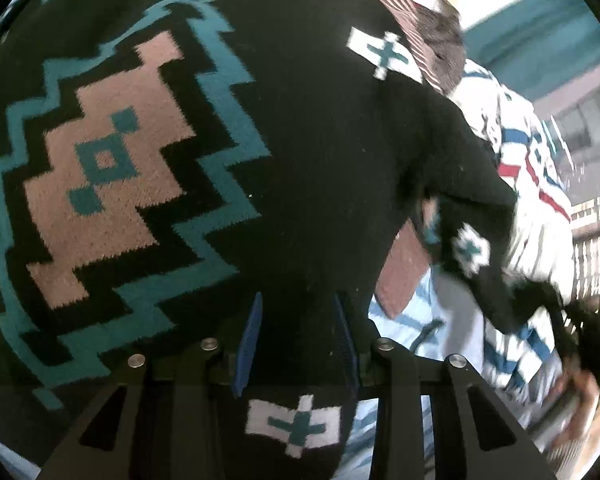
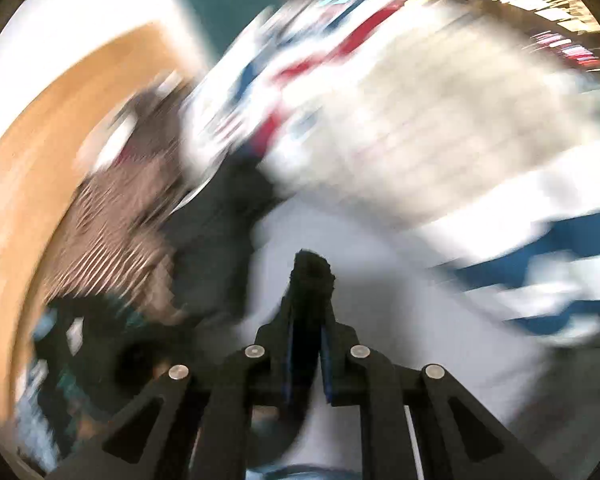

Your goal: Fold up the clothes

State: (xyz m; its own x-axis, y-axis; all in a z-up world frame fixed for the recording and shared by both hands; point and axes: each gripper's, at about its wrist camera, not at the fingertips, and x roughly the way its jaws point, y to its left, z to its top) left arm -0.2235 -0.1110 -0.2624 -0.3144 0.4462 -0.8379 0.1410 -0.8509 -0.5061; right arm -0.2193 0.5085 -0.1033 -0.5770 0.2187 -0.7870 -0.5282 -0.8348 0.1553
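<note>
Black knit fills the space between the left gripper point(image 1: 296, 332)'s blue pads, which are clenched on a fold of the patterned sweater point(image 1: 308, 152), a black one with a stepped teal-and-tan diamond and small white crosses. Its body hangs or drapes close across the left wrist view, so I judge it is being held up by one edge rather than lying flat, the usual way to let a garment fall straight before a fold. A sleeve point(image 1: 476, 248) trails off to the right of that view toward a blurred hand point(image 1: 580, 384) at the lower right edge. The right gripper point(image 2: 309, 292) has its jaws nearly together on a small tuft of black fabric point(image 2: 314, 264) that pokes out past the tips; by its colour this looks like the cuff or end of the same sweater, though heavy blur keeps me from being sure. Holding two far points of one garment would stretch it out for laying down. Beneath and beyond lies a heap of other clothes: a white garment with red and blue stripes point(image 2: 400, 120), a brown finely striped piece point(image 2: 116, 216) and pale blue striped cloth point(image 1: 420, 320). They rest on a wooden surface point(image 2: 32, 168) whose bare curved edge shows at the left of the right wrist view. Folding proper seems not yet begun.
</note>
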